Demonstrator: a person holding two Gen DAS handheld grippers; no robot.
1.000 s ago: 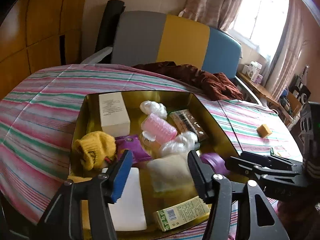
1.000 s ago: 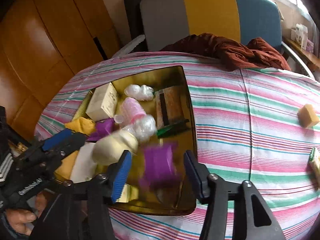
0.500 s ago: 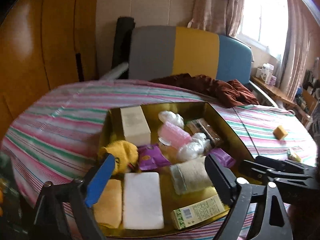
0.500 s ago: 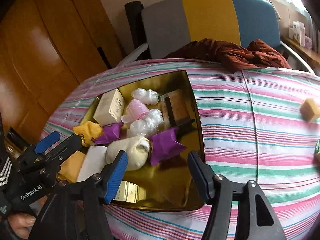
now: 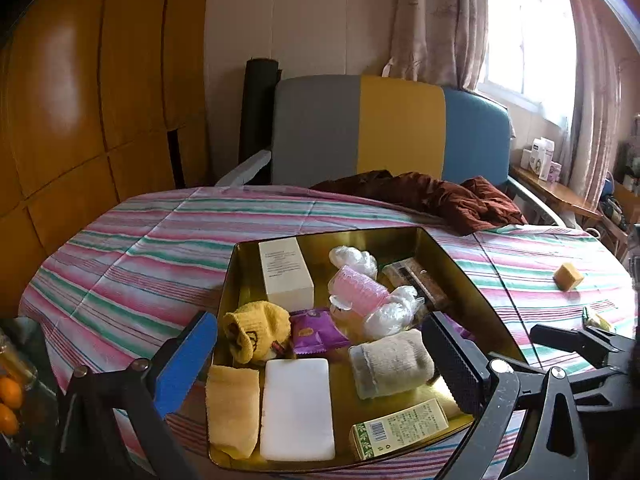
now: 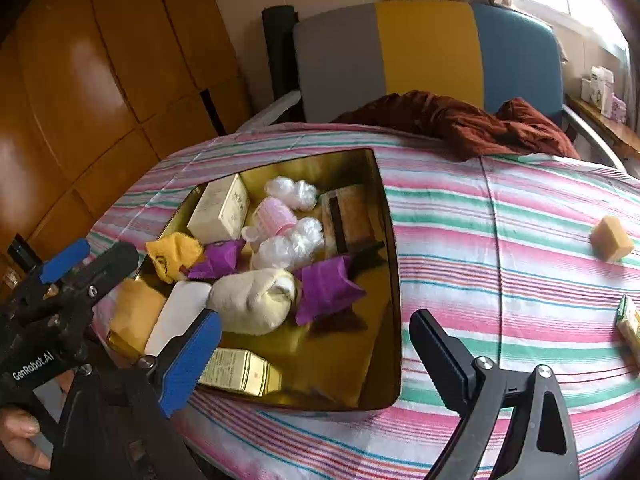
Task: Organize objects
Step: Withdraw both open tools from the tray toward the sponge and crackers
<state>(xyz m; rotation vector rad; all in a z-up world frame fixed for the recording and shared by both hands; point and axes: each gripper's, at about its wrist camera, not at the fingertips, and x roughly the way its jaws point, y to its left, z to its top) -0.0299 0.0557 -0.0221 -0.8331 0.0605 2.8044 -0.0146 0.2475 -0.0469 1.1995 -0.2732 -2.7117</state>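
Gold metal tray (image 5: 472, 280): sits on the striped tablecloth (image 5: 160, 248), crowded with small items.
Tray contents: cream sock roll (image 5: 390, 362) near the middle, purple packet (image 6: 326, 288) touching its right side, white bar (image 5: 297, 408), yellow cloth (image 5: 232, 410), boxes, pink roller (image 5: 360, 290).
Left gripper (image 5: 320, 364): jaws spread wide, just been opening, nothing pinched; sock roll lies beyond them.
Right gripper (image 6: 316, 344): jaws spread wide, just been opening, nothing gripped; purple packet rests in the tray ahead.
Loose items: tan block (image 6: 611, 238) on the cloth, well apart from the tray.
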